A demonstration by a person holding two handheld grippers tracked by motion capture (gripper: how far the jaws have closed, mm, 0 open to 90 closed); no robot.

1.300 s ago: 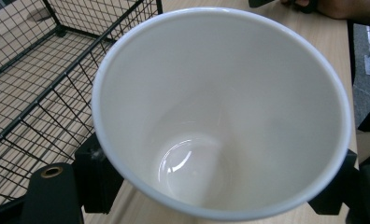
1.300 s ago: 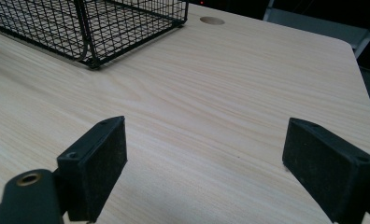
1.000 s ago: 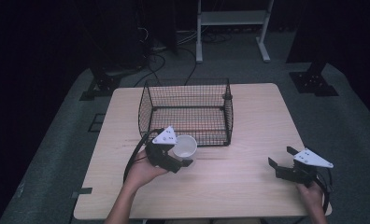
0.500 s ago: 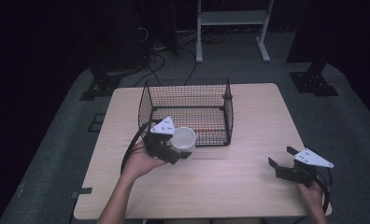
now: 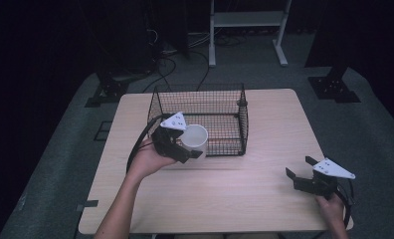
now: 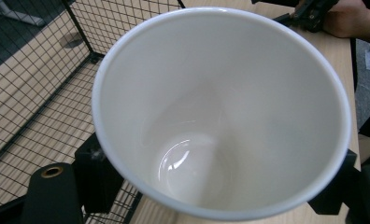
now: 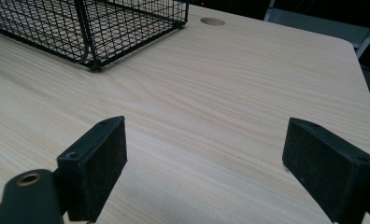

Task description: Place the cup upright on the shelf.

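Currently the white cup (image 5: 195, 140) is off the desk (image 5: 264, 199), carried upright in the left claw (image 5: 184, 145) at the front-left corner of the wire basket (image 5: 220, 107). In the left gripper view the cup (image 6: 220, 112) has its mouth toward the camera and its inside is empty; the black pads (image 6: 96, 175) press on its wall from either side, below the rim. We read the left claw as closed on the cup, firm grip, no visible tilt beyond a slight lean.

Step in hand, by our judgement: transport of the cup toward the basket, lift phase. In the high view the cup overlaps the basket's front wall near its top edge; we cannot tell whether its base clears that edge yet.

Right claw (image 5: 304, 172) sits low over the near-right part of the desk, well apart from the basket. The right gripper view shows its jaws spread wide with bare wood between them; it holds nothing.

Next move, as we judge it: raise the cup until the base is clearly above the wire rim, carry it forward over the basket floor (image 6: 29, 126), lower it level, then release. Risk noted: base catching the front wire and tipping the cup.
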